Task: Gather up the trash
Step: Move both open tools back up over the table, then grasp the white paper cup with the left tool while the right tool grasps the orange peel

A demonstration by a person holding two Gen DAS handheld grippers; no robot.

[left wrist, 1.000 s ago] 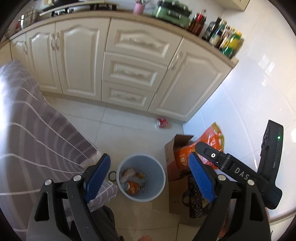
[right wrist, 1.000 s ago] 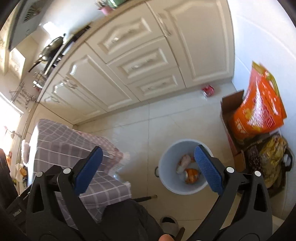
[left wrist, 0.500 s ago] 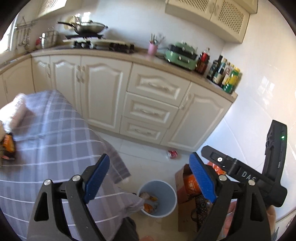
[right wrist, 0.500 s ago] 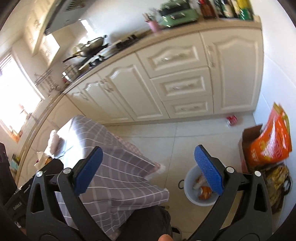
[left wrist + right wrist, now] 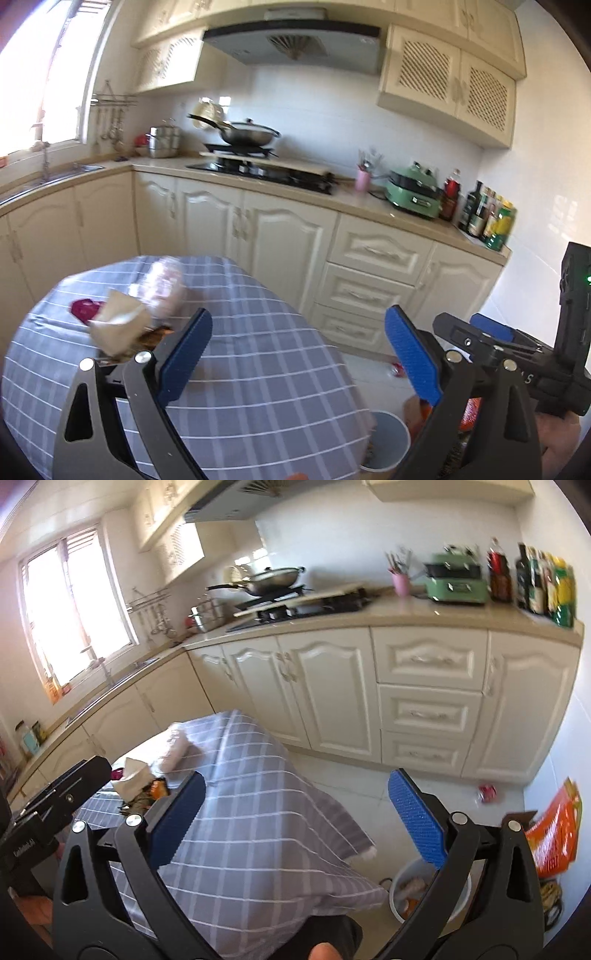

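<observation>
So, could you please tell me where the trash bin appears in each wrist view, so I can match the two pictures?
Left wrist: the trash bin sits at the bottom, right of centre, partly behind the checked tablecloth.
Right wrist: the bin sits at lower right, behind the right jaw.
Shared landmark: the green appliance on the counter.

Little lettering is showing clearly. On my right gripper [image 5: 491,334], seen from the left wrist view, a lone white "S" is reading on its black body. My left gripper's body [image 5: 33,834] is carrying small white print, too blurred to read. The orange bag [image 5: 554,834] is showing white characters, also illegible.
</observation>
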